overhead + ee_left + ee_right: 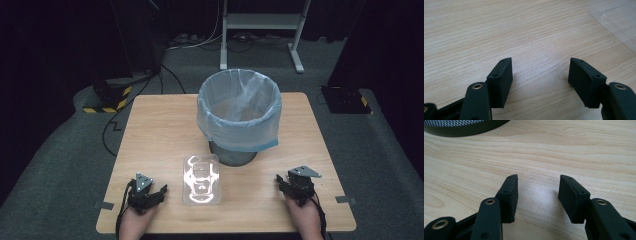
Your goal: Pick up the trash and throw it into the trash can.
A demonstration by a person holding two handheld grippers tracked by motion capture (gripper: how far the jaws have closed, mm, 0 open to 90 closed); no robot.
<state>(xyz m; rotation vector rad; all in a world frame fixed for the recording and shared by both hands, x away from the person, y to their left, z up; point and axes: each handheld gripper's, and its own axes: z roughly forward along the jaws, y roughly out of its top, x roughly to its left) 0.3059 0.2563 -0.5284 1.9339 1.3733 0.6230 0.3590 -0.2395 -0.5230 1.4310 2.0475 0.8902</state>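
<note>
A clear plastic blister tray (pixel 201 179) lies flat on the wooden table (pixel 155 125), just in front of a mesh waste bin (pixel 239 115) lined with a pale blue bag. My left gripper (pixel 152 194) rests on the table at the tray's left, open, with bare wood between its jaws (pixel 540 72). A corner of the clear tray (pixel 616 20) shows at the upper right of the left gripper view. My right gripper (pixel 287 186) rests near the table's front right, open and holding nothing (pixel 538 188). The bin's dark base (pixel 464 127) sits at the upper left of the right gripper view.
A white metal stand (pixel 260 30) is on the floor behind the table. Cables and black-and-yellow floor blocks (pixel 107 97) lie at the far left, and another block (pixel 345 100) at the far right. Grey tabs (pixel 103 205) mark the table's front corners.
</note>
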